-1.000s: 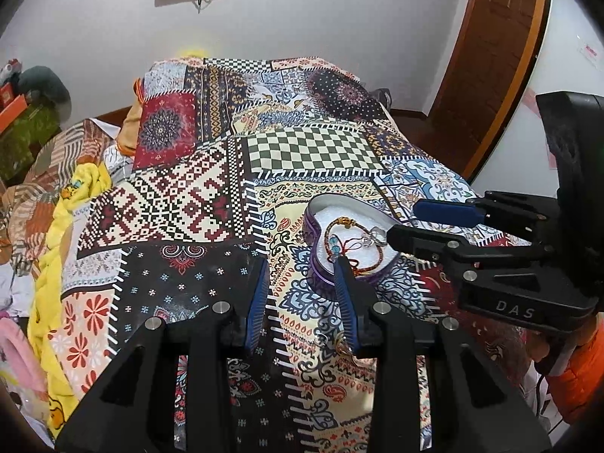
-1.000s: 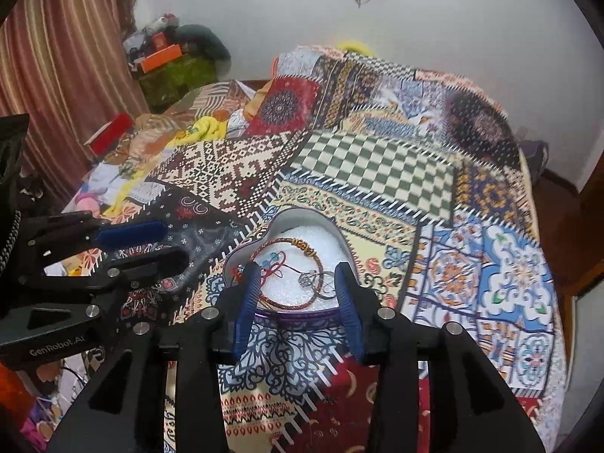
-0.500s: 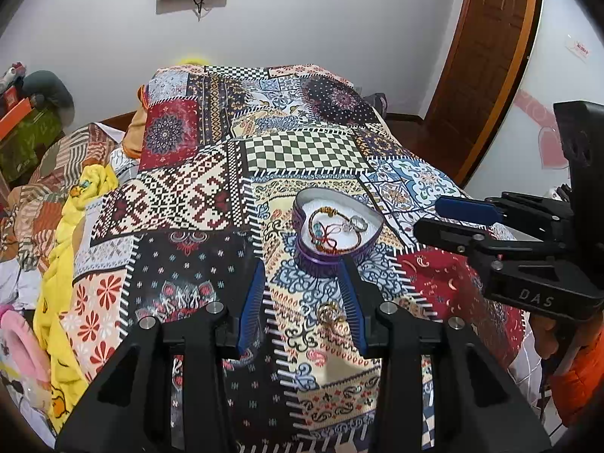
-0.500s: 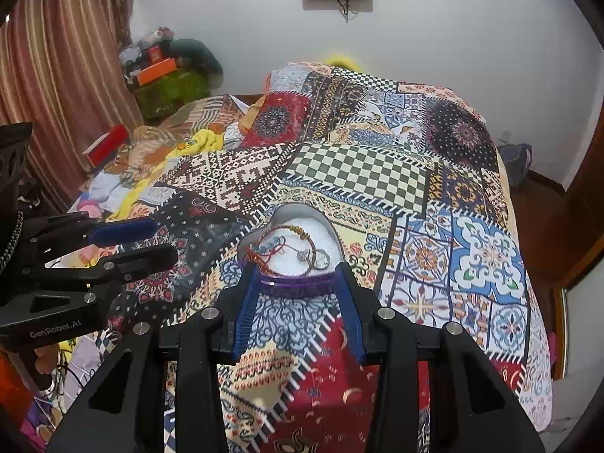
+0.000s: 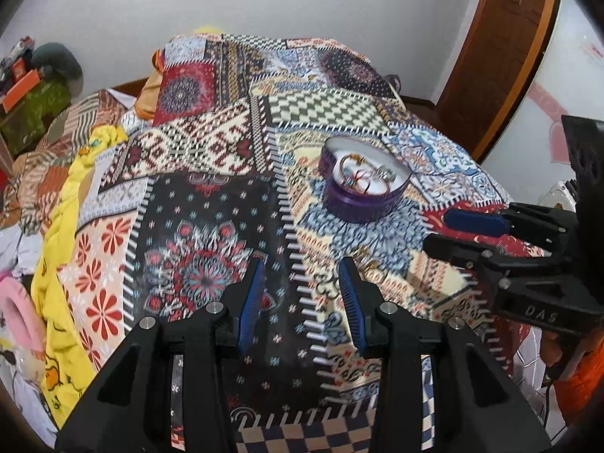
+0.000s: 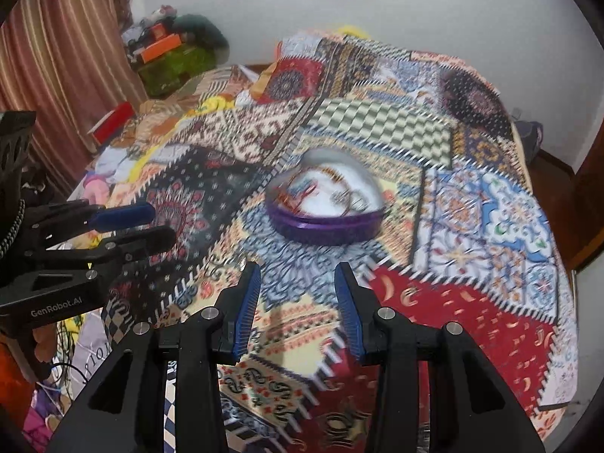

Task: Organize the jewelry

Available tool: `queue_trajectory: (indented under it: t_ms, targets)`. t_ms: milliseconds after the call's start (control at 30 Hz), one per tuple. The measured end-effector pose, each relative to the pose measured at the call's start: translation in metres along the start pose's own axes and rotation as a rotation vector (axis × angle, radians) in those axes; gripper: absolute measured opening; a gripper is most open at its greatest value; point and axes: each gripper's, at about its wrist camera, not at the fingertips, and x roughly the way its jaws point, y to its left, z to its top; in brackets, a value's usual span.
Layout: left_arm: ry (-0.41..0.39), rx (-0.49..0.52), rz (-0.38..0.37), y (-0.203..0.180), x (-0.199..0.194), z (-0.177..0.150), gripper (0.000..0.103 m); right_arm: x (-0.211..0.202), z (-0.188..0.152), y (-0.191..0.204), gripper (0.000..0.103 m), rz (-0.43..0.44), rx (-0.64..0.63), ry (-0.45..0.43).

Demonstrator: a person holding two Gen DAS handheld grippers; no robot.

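Both grippers, left point(image 5: 302, 294) and right point(image 6: 298, 294), have pulled back, jaws apart and empty. The purple heart-shaped tin point(image 5: 362, 185), holding bracelets point(image 6: 324, 192), sits farther ahead; possibly one gold piece point(image 5: 364, 260) remains beside the left fingertips.

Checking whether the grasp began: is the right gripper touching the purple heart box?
Apart. The right wrist view shows patterned bedspread between the open right gripper and the purple heart box.
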Motion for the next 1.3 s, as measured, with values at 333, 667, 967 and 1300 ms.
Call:
queue_trajectory:
  t_ms: [333, 667, 967, 1300]
  targets:
    - [0.030, 0.009, -0.002, 0.008, 0.005, -0.018, 0.040, 0.031, -0.002, 0.021, 0.037, 0.036, -0.042, 0.052]
    - [0.045, -0.018, -0.026, 0.013, 0.014, -0.022, 0.040, 0.044, -0.002, 0.033, 0.020, 0.003, -0.111, 0.078]
    - [0.050, -0.017, -0.039, 0.008, 0.018, -0.019, 0.040, 0.031, -0.003, 0.023, 0.007, 0.006, -0.082, 0.029]
    - [0.054, 0.017, -0.063, -0.012, 0.026, -0.008, 0.040, 0.009, 0.001, 0.003, 0.006, -0.018, -0.044, -0.047]
